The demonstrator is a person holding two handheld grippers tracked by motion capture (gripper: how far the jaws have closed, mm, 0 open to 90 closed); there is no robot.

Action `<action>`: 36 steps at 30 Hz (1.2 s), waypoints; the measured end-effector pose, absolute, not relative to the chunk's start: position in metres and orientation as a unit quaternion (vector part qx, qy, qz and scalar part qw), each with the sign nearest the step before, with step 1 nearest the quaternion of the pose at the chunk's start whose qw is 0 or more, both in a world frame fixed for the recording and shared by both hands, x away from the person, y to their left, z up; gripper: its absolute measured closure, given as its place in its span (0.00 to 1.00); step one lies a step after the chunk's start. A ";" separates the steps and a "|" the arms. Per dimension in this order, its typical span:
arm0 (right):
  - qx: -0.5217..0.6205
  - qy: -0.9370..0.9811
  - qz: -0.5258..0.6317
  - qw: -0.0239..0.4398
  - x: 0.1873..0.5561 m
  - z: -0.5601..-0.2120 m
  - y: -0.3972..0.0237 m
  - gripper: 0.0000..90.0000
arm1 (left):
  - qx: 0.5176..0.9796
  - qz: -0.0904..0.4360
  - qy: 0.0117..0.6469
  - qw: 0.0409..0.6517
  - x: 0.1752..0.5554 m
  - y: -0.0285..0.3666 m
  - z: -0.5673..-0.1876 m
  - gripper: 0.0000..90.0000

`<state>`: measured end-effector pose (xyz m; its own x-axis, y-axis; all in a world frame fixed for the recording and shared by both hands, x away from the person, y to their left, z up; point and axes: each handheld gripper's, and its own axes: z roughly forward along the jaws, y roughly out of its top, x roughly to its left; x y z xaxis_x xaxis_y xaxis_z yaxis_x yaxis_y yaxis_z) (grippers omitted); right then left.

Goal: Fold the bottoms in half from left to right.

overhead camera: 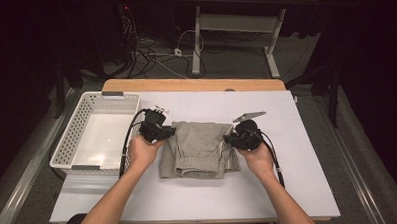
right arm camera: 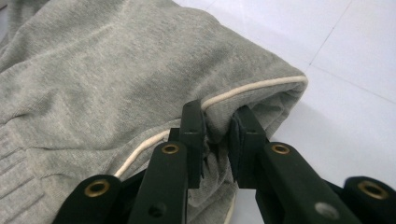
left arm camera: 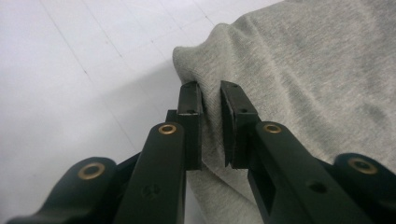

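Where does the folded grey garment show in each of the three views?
High view: grey garment lies mid-table, between both grippers.
Left gripper view: it covers the right half, pinched in the jaws.
Right gripper view: it spreads across the left and centre, pinched too.
Shared landmark: the white table.

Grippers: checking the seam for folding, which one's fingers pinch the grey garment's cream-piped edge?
The right gripper; the left gripper pinches plain grey garment fabric.

Each hand carries 1 black gripper: left gripper [overhead camera: 163, 132], right gripper [overhead camera: 230, 139]. 2 black jaws with brass-coloured rivets and small screw holes are fitted per unit. A black cable [overhead camera: 125, 144] trails from each. A grey three-cornered plate [overhead camera: 248, 115] is mounted on the right unit. Forearms are unsleeved.
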<state>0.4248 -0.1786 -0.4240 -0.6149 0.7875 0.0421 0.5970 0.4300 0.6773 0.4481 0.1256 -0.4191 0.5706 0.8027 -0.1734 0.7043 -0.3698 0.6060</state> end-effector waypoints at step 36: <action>0.417 0.821 0.362 0.146 0.414 -0.417 -0.184 0.78 | 0.841 0.055 0.426 0.329 0.423 0.120 -0.424 0.55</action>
